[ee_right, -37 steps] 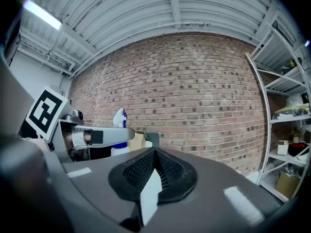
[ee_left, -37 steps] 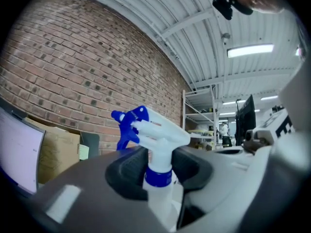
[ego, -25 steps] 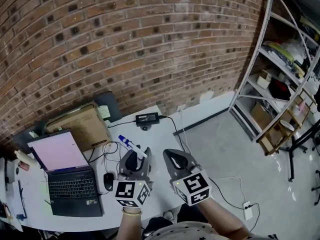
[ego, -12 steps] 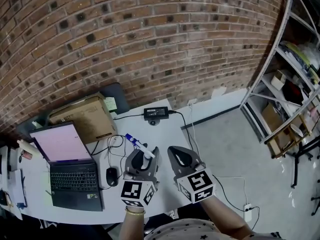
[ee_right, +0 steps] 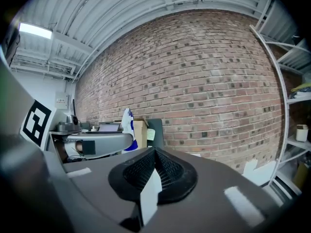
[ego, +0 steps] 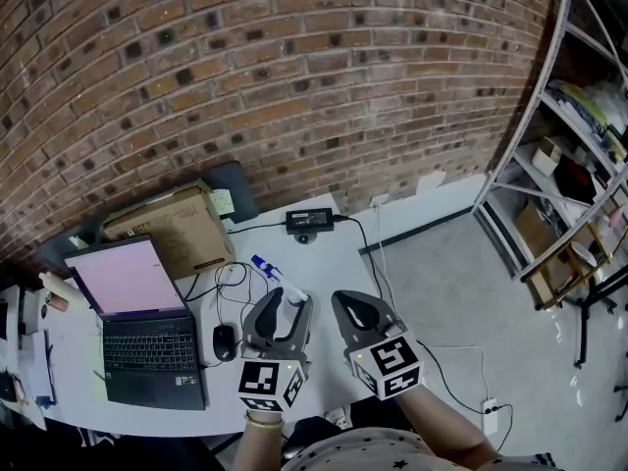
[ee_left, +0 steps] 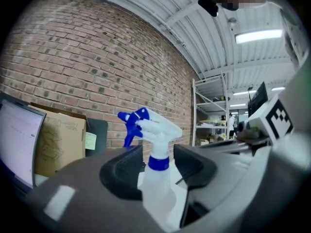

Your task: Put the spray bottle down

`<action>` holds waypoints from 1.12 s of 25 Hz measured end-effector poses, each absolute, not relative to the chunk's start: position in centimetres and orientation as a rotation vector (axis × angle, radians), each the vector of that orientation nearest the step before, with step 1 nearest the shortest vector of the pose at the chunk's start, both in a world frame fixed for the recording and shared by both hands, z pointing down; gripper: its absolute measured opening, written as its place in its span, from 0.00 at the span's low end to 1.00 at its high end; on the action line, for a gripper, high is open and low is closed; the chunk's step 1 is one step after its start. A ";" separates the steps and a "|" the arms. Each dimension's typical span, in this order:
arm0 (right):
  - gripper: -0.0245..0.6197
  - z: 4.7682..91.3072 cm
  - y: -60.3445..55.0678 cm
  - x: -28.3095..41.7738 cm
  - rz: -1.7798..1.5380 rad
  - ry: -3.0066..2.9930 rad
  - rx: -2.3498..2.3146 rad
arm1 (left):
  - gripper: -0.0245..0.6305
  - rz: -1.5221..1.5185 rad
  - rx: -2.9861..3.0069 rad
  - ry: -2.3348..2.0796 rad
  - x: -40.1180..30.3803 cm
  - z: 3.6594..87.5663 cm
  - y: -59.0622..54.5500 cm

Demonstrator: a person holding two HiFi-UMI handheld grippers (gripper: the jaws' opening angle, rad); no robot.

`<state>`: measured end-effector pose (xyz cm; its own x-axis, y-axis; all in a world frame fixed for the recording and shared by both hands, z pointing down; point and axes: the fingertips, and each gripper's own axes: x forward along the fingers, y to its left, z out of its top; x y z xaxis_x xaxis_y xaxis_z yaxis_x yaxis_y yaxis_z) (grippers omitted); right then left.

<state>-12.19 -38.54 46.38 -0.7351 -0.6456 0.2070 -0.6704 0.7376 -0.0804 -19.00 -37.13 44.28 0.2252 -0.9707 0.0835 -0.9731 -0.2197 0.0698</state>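
A white spray bottle (ee_left: 156, 130) with a blue trigger head stands upright between the pads (ee_left: 122, 174) of my left gripper (ee_left: 158, 168). The jaws are opening, and a gap shows between the bottle's neck and the right-hand pad. In the head view the spray bottle (ego: 285, 287) rises from the left gripper (ego: 287, 302) over the white table (ego: 329, 253). My right gripper (ego: 345, 304) hovers just to the right of it. In the right gripper view the right gripper (ee_right: 154, 171) is shut, its ribbed pads meeting, with the left gripper (ee_right: 97, 142) and the bottle (ee_right: 127, 123) off to its left.
On the table are an open laptop (ego: 128, 307), a cardboard box (ego: 167, 229), a black mouse (ego: 224, 341), a power adapter (ego: 309, 219) and loose cables (ego: 231, 281). A brick wall runs behind. Metal shelving (ego: 579, 165) stands at the right over grey floor.
The left gripper's jaws stand a little wider round the bottle than before. Both grippers have stayed almost where they were; the head view has shifted slightly.
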 end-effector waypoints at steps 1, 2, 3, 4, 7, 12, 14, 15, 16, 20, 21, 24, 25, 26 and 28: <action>0.04 46.4 -38.2 -12.1 0.224 -2.770 1.068 | 0.34 0.032 2.375 -1.895 -18.9 44.1 -36.5; 0.04 46.4 -37.8 -12.0 0.224 -2.769 1.077 | 0.32 0.026 2.379 -1.894 -18.8 43.9 -35.8; 0.04 46.4 -37.3 -11.9 0.222 -2.770 1.085 | 0.29 0.016 2.383 -1.892 -18.6 43.7 -35.1; 0.04 46.3 -36.8 -11.9 0.218 -2.771 1.092 | 0.26 0.008 2.387 -1.890 -18.4 43.4 -34.4; 0.04 45.9 -35.2 -11.9 0.201 -2.785 1.114 | 0.17 0.026 2.383 -1.897 -18.1 43.2 -32.8; 0.04 45.0 -32.3 -11.8 0.172 -2.814 1.137 | 0.05 0.079 2.313 -1.919 -18.2 43.8 -30.2; 0.04 44.8 -31.4 -11.7 0.170 -2.822 1.146 | 0.05 0.064 2.309 -1.887 -18.0 43.9 -29.4; 0.04 44.8 -31.0 -11.7 0.169 -2.824 1.150 | 0.05 0.060 2.308 -1.882 -18.0 43.9 -29.0; 0.04 44.8 -30.7 -11.8 0.169 -2.824 1.152 | 0.05 0.059 2.307 -1.881 -18.0 43.8 -28.7; 0.04 44.8 -29.9 -11.6 0.169 -2.801 1.186 | 0.05 0.054 2.319 -1.867 -18.0 43.5 -28.0; 0.04 44.7 -29.8 -11.5 0.167 -2.795 1.200 | 0.05 0.056 2.321 -1.864 -18.0 43.5 -27.9; 0.03 44.1 -29.6 -11.2 0.157 -2.794 1.221 | 0.05 0.055 2.313 -1.863 -18.0 43.5 -27.6; 0.03 44.0 -29.5 -11.1 0.153 -2.794 1.226 | 0.05 0.049 2.308 -1.866 -18.0 43.5 -27.5; 0.03 43.8 -29.4 -11.0 0.151 -2.796 1.230 | 0.05 0.043 2.306 -1.868 -18.0 43.5 -27.4; 0.03 43.7 -29.2 -10.9 0.154 -2.802 1.230 | 0.05 0.039 2.305 -1.872 -18.0 43.4 -27.3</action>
